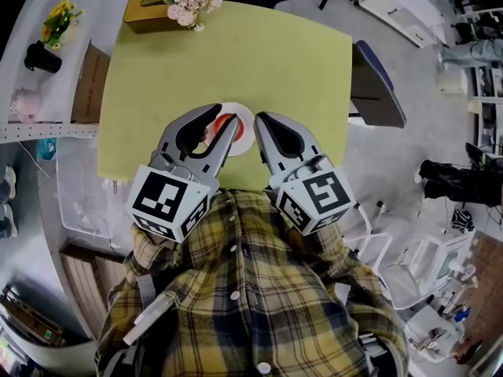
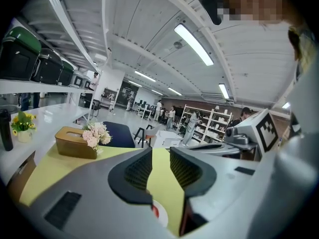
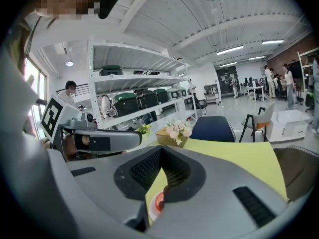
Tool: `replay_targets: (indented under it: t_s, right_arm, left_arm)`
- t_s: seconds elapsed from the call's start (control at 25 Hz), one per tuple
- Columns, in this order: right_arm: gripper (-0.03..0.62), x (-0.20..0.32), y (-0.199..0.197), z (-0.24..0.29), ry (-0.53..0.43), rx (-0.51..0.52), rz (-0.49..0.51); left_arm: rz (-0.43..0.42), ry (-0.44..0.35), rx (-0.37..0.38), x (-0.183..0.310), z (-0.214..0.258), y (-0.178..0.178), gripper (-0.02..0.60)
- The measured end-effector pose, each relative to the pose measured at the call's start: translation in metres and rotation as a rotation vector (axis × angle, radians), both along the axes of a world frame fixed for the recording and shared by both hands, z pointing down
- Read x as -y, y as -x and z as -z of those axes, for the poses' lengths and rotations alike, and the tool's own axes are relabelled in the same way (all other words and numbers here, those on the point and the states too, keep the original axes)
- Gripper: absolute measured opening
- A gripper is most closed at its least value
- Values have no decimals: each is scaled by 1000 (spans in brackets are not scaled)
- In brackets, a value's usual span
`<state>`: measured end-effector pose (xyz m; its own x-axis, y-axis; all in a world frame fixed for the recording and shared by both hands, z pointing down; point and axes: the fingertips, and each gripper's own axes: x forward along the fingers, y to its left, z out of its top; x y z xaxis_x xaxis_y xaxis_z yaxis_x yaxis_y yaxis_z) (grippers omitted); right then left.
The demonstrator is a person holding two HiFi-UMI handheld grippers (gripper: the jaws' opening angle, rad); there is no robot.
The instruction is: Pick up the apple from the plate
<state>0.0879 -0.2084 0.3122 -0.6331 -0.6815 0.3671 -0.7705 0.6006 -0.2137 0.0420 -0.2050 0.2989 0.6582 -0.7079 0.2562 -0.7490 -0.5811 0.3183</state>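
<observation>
A red apple (image 1: pixel 229 123) lies on a small white plate (image 1: pixel 244 118) at the near edge of the yellow-green table (image 1: pixel 236 53). My left gripper (image 1: pixel 227 114) hovers over the plate with its jaws a little apart; the left gripper view shows a narrow gap in my left gripper (image 2: pixel 160 156) with nothing in it, and slivers of apple (image 2: pixel 155 211) and plate (image 2: pixel 163 217) below. My right gripper (image 1: pixel 258 118) is just right of the plate, its tips meeting. In the right gripper view my right gripper (image 3: pixel 160 152) is shut and empty, with the apple (image 3: pixel 159 201) showing beneath it.
A brown tissue box (image 1: pixel 149 10) and a bunch of pale flowers (image 1: pixel 193 0) stand at the table's far left corner. A dark chair (image 1: pixel 377 85) stands at the table's right side. A white shelf on the left carries a black cup (image 1: pixel 41 57) and yellow flowers (image 1: pixel 61 18).
</observation>
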Motion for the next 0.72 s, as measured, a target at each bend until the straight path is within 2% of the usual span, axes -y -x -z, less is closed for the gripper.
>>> replay_targets:
  t_s: [0.32, 0.72]
  right_arm:
    - [-3, 0, -4, -9, 23, -6, -3]
    - [-3, 0, -17, -25, 66, -12, -20]
  left_arm:
    - [-15, 32, 9, 0, -17, -3, 199]
    - [-43, 82, 43, -2, -43, -12, 290]
